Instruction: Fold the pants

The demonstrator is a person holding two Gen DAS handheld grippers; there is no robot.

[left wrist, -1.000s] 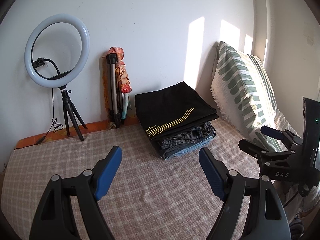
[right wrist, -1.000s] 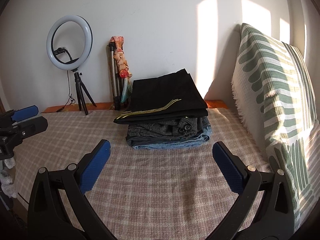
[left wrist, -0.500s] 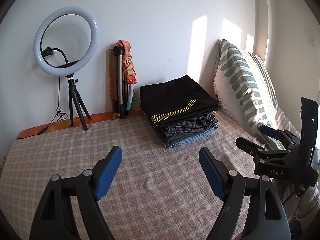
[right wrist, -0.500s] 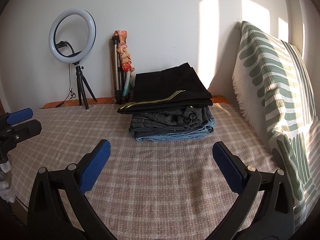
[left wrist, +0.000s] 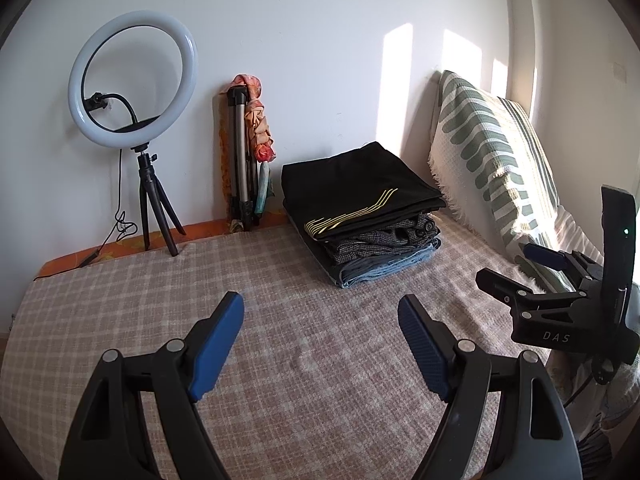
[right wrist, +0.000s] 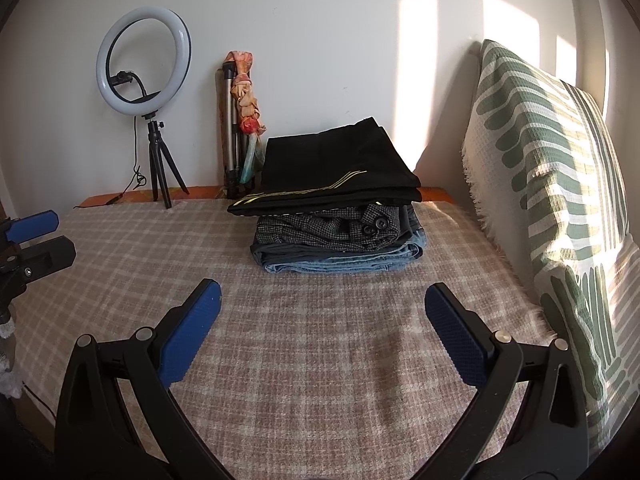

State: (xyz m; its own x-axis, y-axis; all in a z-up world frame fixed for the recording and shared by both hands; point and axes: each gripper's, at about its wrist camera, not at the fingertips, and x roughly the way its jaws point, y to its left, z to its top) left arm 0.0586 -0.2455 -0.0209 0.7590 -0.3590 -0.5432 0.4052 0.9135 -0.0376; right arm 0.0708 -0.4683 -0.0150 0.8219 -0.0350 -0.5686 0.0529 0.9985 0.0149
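A stack of folded pants [left wrist: 360,220] [right wrist: 336,216] lies at the back of the checked bed cover [left wrist: 280,320] [right wrist: 320,340]. Black pants with yellow stripes [right wrist: 332,172] are on top, a grey checked pair [right wrist: 332,228] sits under them, and blue jeans [right wrist: 344,262] are at the bottom. My left gripper [left wrist: 322,320] hovers open over the cover, short of the stack, with nothing between its blue pads. My right gripper [right wrist: 322,310] is likewise open and holds nothing, and it also shows at the right edge of the left wrist view [left wrist: 516,264].
A ring light on a small tripod [left wrist: 136,92] [right wrist: 146,68] stands at the back left. A folded tripod with an orange cloth [left wrist: 248,148] [right wrist: 240,120] leans on the wall. A green-patterned cushion [left wrist: 492,160] [right wrist: 552,184] borders the right side.
Both grippers have sunk a little and drawn back slightly, so the stack and ring light sit a bit higher and farther in view. Jaws stay equally wide.
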